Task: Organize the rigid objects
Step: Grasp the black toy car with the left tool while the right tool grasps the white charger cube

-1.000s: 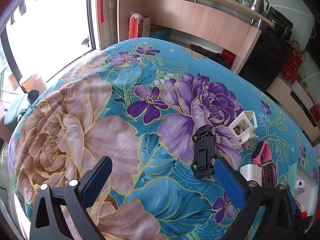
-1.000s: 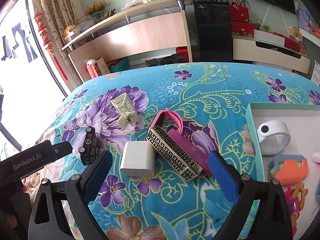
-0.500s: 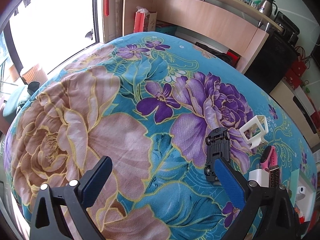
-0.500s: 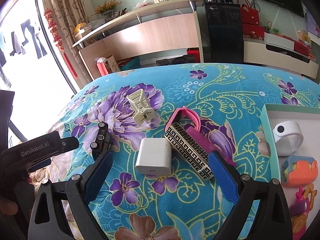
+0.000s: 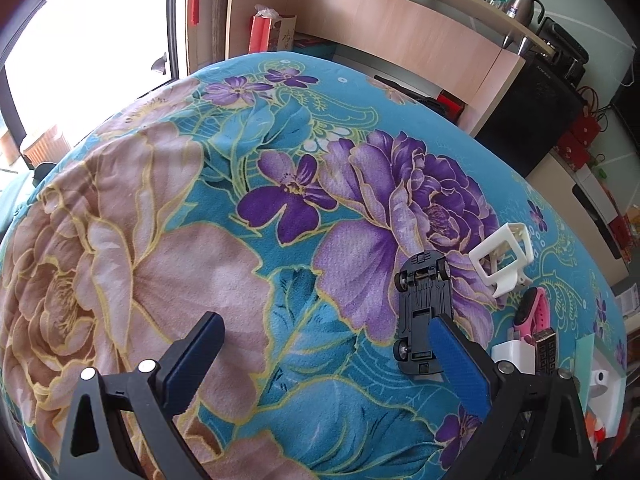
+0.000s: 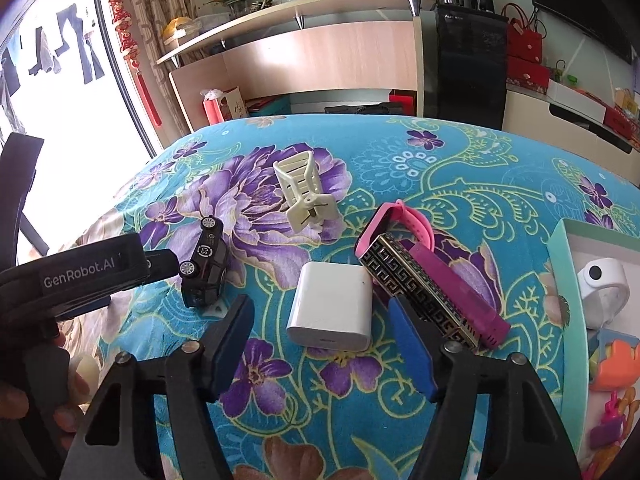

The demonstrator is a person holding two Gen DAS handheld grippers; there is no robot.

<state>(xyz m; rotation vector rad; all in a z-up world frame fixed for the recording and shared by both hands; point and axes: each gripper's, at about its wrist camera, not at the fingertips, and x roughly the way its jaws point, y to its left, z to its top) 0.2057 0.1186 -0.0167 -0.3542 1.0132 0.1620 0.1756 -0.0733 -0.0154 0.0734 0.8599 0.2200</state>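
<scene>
A black toy car [image 5: 422, 309] lies tipped on its side on the floral blanket; in the right wrist view the car [image 6: 204, 266] sits just off the left gripper's tip. My left gripper [image 5: 324, 344] is open and empty, its right finger [image 5: 460, 360] next to the car. My right gripper [image 6: 320, 336] is open and empty, its fingers on either side of a white charger block [image 6: 332, 306]. A patterned harmonica [image 6: 416, 286], a pink watch [image 6: 404, 224] and a cream hair claw [image 6: 306, 192] lie behind it.
A teal-rimmed white tray [image 6: 560, 252] at the right holds a white round device [image 6: 602, 280], an orange toy [image 6: 616, 364] and other small items. A wooden shelf unit [image 6: 320, 56] and a black appliance [image 6: 472, 68] stand beyond the bed.
The right gripper has moved forward and narrowed around the white charger block. The left gripper has shifted so the toy car sits closer to its right finger.
</scene>
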